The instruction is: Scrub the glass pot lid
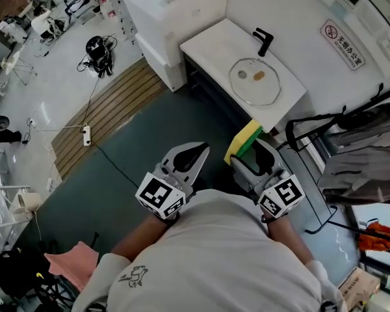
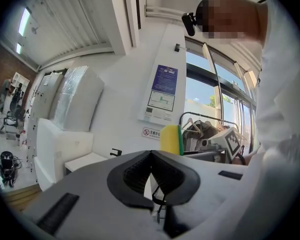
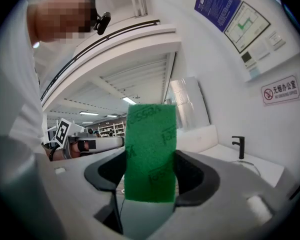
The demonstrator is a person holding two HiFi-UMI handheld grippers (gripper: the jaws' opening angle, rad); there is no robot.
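Observation:
The glass pot lid (image 1: 255, 81) lies flat in the round basin of a white sink counter (image 1: 211, 44), some way ahead of both grippers. My left gripper (image 1: 194, 153) is shut with nothing between its jaws; in the left gripper view its dark pads (image 2: 151, 156) meet. My right gripper (image 1: 250, 149) is shut on a yellow and green sponge (image 1: 241, 140), whose green scouring face (image 3: 150, 134) stands upright between the jaws in the right gripper view. Both grippers are held level close to the person's body, side by side and apart from the counter.
A black faucet (image 1: 263, 42) stands at the back of the basin. A white boxy unit (image 1: 172, 15) adjoins the counter's left end. A clothes rack with grey garments (image 1: 364, 148) stands to the right. A wooden slat mat (image 1: 110, 112) and cables (image 1: 99, 52) lie on the floor at left.

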